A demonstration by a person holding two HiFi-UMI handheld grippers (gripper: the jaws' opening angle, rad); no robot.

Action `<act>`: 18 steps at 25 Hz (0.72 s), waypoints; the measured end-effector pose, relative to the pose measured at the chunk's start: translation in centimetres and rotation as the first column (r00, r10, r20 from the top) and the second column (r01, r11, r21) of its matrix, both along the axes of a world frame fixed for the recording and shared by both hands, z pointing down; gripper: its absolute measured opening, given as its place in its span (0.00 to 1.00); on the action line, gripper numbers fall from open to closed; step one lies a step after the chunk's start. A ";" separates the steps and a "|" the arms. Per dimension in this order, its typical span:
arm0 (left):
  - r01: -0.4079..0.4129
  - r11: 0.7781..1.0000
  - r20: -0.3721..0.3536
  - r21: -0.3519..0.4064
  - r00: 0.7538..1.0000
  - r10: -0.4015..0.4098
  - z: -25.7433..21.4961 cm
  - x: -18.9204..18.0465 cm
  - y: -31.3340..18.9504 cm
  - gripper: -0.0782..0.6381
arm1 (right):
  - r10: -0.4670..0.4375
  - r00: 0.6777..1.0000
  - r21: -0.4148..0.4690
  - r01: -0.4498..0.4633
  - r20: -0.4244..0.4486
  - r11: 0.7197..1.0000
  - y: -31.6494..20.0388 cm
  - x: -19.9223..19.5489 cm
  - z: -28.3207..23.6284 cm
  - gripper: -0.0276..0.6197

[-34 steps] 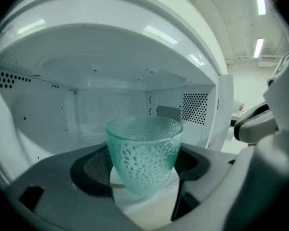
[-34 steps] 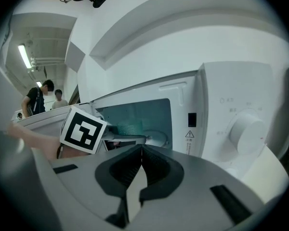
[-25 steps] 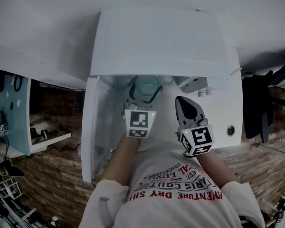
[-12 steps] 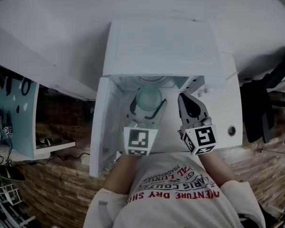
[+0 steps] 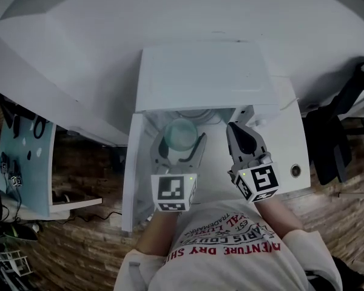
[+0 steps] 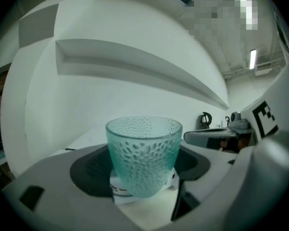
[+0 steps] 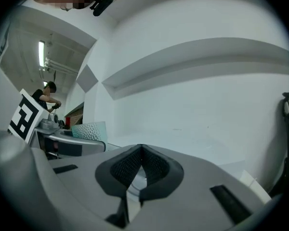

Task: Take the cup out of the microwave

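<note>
Head view: left gripper (image 5: 181, 142) holds the teal dimpled cup (image 5: 181, 131), jaws set wide against its sides; left gripper view agrees, cup (image 6: 143, 153) upright and centred between the dark pads (image 6: 89, 171), plain white wall (image 6: 111, 95) behind it rather than oven interior. Change over the last second: cup sat back under the front edge of the microwave (image 5: 200, 71); now it shows clear of that edge, in front of the opening, beside the open door (image 5: 132, 174); marker cube (image 5: 173, 193) has drawn nearer the person's shirt (image 5: 230, 247). Right gripper (image 5: 235, 132) alongside, jaws pressed together, nothing between them, touching nothing; right gripper view shows the cup (image 7: 89, 130) off to its left. Judgement: extraction nearly complete; only setting it down remains, no spot evident yet.
</note>
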State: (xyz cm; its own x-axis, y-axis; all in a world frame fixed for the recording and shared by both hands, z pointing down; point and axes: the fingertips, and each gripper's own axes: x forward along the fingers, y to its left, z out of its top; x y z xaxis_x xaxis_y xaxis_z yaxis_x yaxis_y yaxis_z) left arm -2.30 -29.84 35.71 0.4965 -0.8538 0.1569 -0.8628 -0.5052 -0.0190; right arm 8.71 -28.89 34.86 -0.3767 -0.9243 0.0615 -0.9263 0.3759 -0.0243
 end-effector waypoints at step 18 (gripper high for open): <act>-0.009 0.999 -0.004 -0.052 1.000 0.009 1.1 1.2 -0.8 0.63 | -0.002 1.000 -0.087 0.001 -0.009 0.996 -1.0 0.4 1.8 0.06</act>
